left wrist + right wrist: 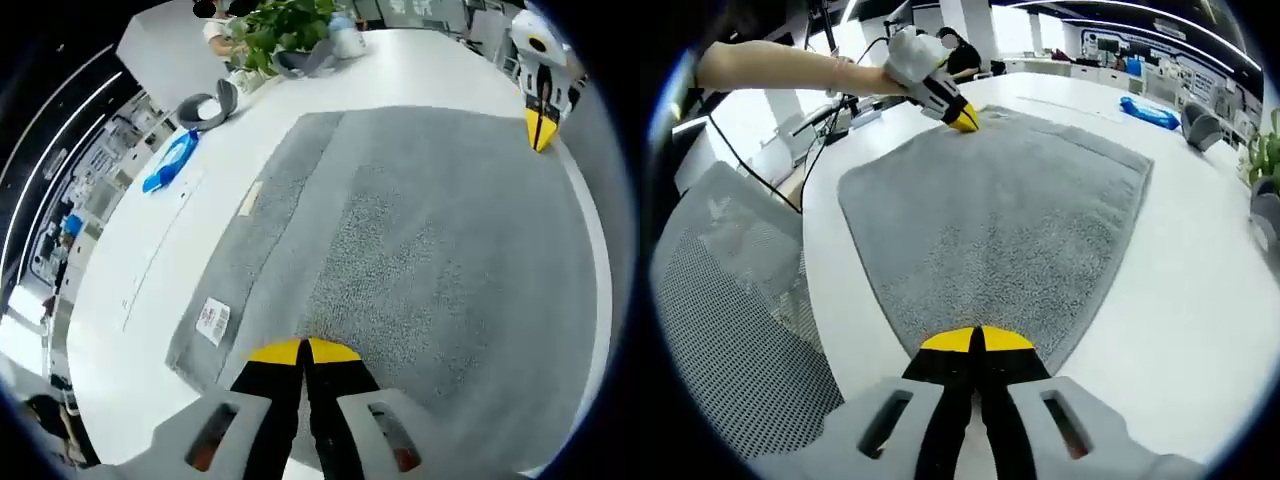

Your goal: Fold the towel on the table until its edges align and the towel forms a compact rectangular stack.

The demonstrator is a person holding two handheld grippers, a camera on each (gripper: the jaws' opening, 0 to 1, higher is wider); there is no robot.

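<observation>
- Lying flat across the white bench [420, 70], the grey towel [420, 250] is spread out, and I see one long strip already doubled over along its side, with a white label [213, 321] on that strip.
- My left gripper [303, 350] sits at one towel corner, its yellow-tipped fingers [335, 351] pressed together on the cloth edge; I read it as pinching the towel.
- My right gripper [976, 340] is at the opposite corner, near the bench edge, fingers [1005, 341] likewise pressed together on the towel's corner.
- Each gripper shows in the other's view, tips down on the far corner.
- Beyond the towel on the bench I see a blue packet [170, 161], grey curved objects [208, 108] and a green plant [285, 30].
- A mesh chair [730, 330] stands beside the bench.
</observation>
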